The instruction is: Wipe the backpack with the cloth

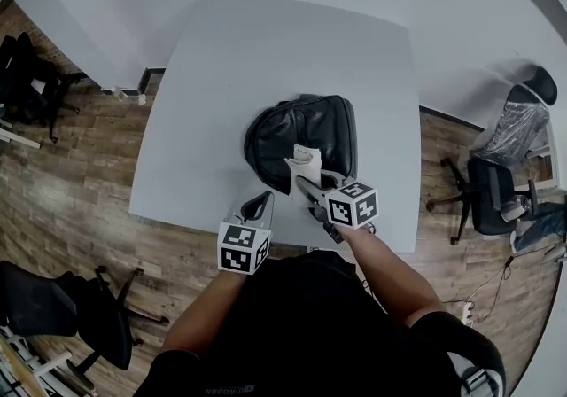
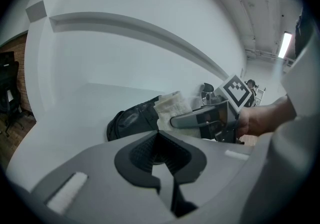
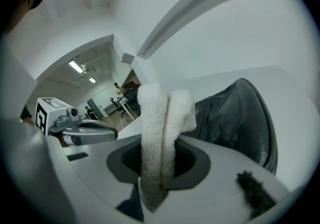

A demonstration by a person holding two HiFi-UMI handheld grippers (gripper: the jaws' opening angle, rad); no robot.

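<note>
we record bright, even overhead light; ceiling strips (image 2: 286,44) blow out white, the bench (image 1: 266,58) reads pale, nearly shadowless. both gripper views bend strongly, with black vignetted corners; nearest foreground is soft.

No readable text, shirt print (image 1: 229,389) too blurred

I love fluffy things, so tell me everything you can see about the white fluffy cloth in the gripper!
The white fluffy cloth looks like soft terry towelling, folded so that two thick layers stand side by side. The right gripper has its jaws shut on the lower part, and the rest sticks out past the jaw tips. The cloth is held over the near edge of the black backpack, which lies on the grey table. Whether it touches the backpack cannot be told.
</note>
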